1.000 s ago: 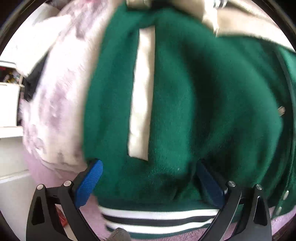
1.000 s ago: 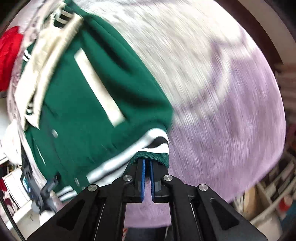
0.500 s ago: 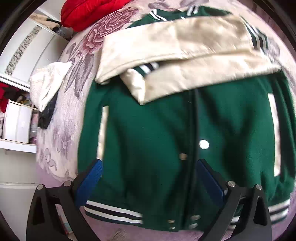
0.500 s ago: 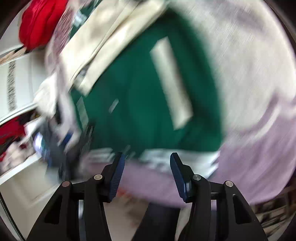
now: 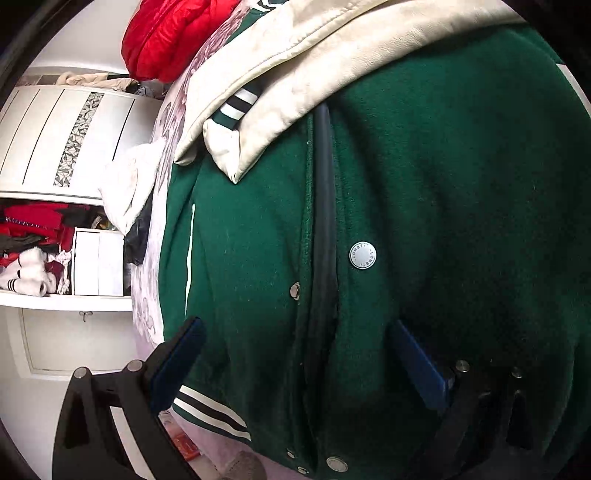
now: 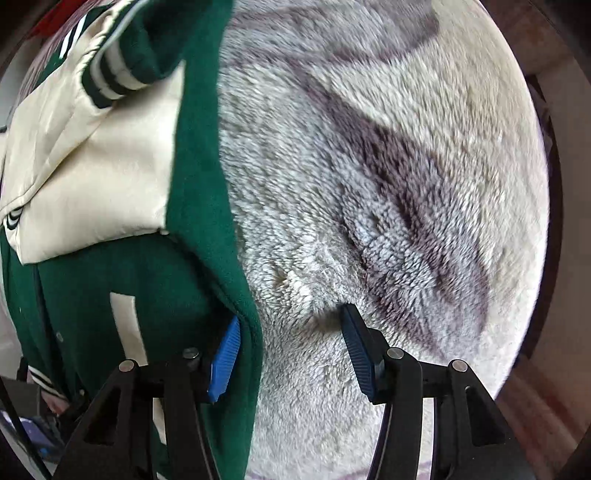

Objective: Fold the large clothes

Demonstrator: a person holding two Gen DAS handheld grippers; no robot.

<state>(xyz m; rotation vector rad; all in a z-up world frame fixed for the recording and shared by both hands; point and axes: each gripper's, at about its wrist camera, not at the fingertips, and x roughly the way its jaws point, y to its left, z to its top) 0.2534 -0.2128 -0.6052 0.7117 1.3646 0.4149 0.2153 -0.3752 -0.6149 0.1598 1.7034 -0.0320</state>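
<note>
- While the jacket (image 5: pixel 424 221) lies spread front-up on the blanket (image 6: pixel 369 184), with both cream sleeves (image 5: pixel 332 55) already crossed over the chest at the top of the left view, no fabric is held by either claw.
- The left gripper (image 5: pixel 295 354) is seen with its jaws wide apart, poised low over the lower front of the jacket; the snap placket (image 5: pixel 323 221) runs up the frame between the two blue pads, and the striped hem (image 5: pixel 210 404) lies at the lower left.
- The right gripper (image 6: pixel 288 350) is likewise spread apart; its jaws straddle the jacket's side edge (image 6: pixel 221 258), the left pad over green cloth and the right pad pressed into bare blanket.
- In the right view the jacket fills the left half of the frame and the blanket the right half; a cream pocket strip (image 6: pixel 125 325) is seen just left of the pad.
- The long axis of the jacket runs from the hem near the claws up to the collar end at the top of both views, away from the grippers.
- The coming move is judged to turn on that side edge: it lies directly between the right jaws, so the right claw is the nearer one for pinching it, while the left is set over the middle.
- A red garment (image 5: pixel 173 33) and a wardrobe (image 5: pixel 66 147) are seen at the upper left, apart from the work.
</note>
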